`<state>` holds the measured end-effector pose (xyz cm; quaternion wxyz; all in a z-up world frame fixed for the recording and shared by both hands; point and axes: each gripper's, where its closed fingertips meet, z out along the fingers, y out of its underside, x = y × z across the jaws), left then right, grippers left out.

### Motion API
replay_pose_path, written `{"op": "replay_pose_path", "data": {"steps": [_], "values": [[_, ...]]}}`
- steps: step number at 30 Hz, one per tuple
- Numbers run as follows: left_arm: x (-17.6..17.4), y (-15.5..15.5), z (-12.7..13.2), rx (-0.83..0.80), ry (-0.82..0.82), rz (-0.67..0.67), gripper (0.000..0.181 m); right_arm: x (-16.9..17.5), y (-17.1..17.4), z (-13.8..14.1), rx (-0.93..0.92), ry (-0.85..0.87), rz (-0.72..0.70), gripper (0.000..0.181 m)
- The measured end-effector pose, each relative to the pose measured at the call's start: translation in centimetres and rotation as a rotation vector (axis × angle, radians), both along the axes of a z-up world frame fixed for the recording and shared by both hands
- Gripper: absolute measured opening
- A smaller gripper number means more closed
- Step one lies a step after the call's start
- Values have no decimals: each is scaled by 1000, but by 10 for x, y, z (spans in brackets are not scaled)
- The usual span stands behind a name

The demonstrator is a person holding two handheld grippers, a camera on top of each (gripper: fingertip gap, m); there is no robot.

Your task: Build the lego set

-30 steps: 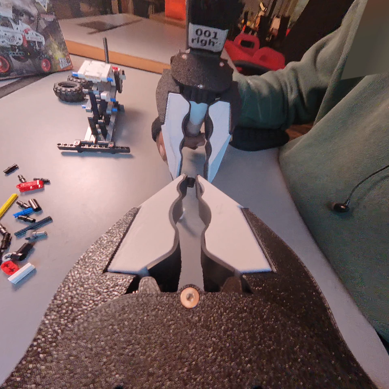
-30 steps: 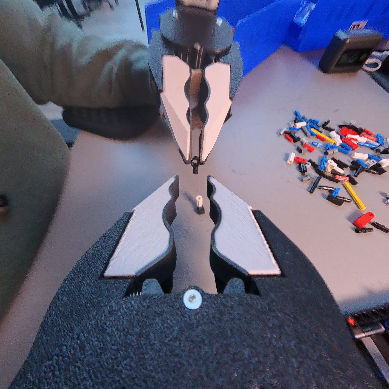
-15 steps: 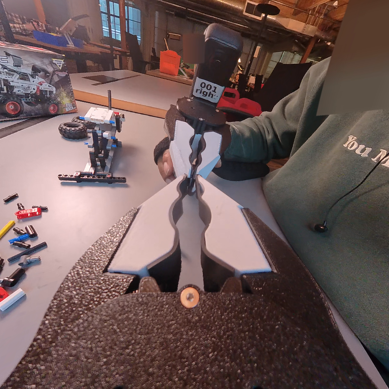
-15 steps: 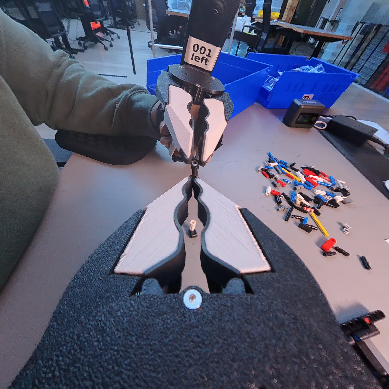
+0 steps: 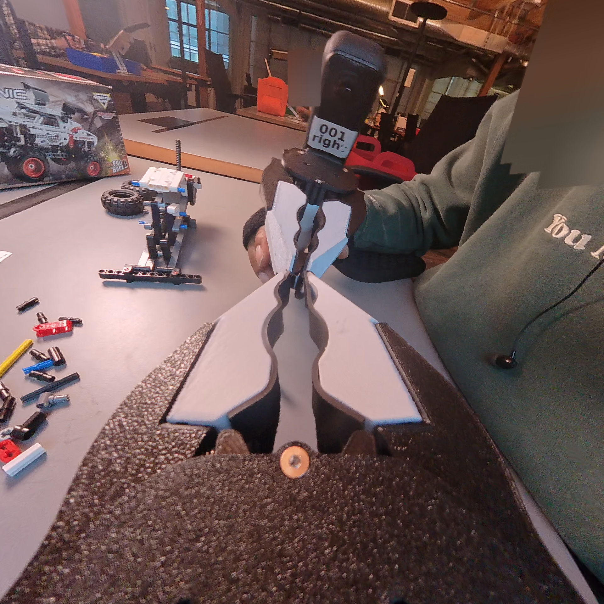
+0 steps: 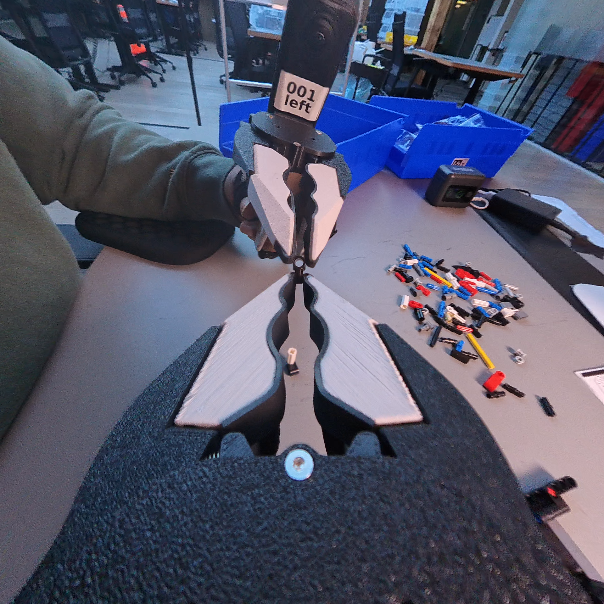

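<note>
Centrally, in the left wrist view, the left tongs (image 5: 295, 287) are closed tip to tip on a small black connector piece (image 5: 296, 283), which is held up above the grey surface (image 5: 137, 327). The right tongs (image 5: 299, 266) meet them nose to nose from the upper middle of the frame, pinched onto the same piece from the other end. In the right wrist view the right tongs (image 6: 299, 279) grip the lower stem of that black piece (image 6: 298, 269), whose ring end sits at the tips of the left tongs (image 6: 298, 260) just above.

Between the fingers of the right tongs, lower in that frame, a small white-and-black peg (image 6: 292, 361) stands upright on the surface. A scatter of loose pieces (image 6: 457, 300) in blue, red, black, white and yellow lies at middle right. Two blue bins (image 6: 451, 143) and a small black device (image 6: 456, 191) sit at upper right.

In the left wrist view, the partly built chassis (image 5: 163, 222) rests at upper left, with a black tyre (image 5: 122, 201) just beside it and the set's box (image 5: 55, 130) behind. More loose pieces (image 5: 36, 369) lie along the left edge. A person's green sleeve (image 5: 425, 209) reaches in from the right.
</note>
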<state>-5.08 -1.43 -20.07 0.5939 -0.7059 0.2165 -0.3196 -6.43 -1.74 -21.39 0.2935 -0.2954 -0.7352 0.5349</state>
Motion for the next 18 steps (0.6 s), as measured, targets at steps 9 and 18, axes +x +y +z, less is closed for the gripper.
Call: {"op": "replay_pose_path", "data": {"steps": [9,18], "values": [[-18,27,9,-129,-235,227,27,-17,26,23,138,241,-237,4],[-20,33,19,-109,-314,309,21,-22,36,29,253,332,-356,4]]}}
